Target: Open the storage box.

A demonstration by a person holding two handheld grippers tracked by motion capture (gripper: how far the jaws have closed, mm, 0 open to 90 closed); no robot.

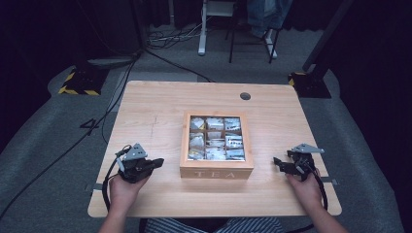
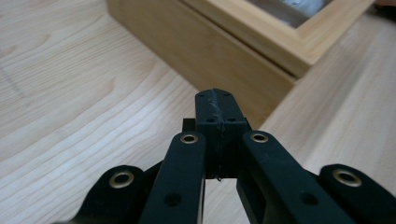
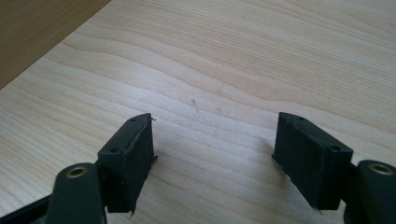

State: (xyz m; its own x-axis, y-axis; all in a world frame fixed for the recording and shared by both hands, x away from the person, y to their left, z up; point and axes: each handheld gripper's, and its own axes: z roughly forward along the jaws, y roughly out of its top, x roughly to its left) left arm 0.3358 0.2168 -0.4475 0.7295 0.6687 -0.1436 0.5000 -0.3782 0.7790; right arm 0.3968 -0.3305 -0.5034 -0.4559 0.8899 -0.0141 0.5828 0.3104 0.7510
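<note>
Light wooden table, grey carpet (cables trailing), white desk legs, dark surroundings

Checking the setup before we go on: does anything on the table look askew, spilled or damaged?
Nothing stands out. The wooden tea box sits square in the middle of the table, its glass lid shut over tidy tea bags. The left claw is shut and empty; the right claw is open, both beside the box.

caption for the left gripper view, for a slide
Left gripper, jaws shut on nothing, points at the corner of the wooden tea box on the light wood table.
</note>
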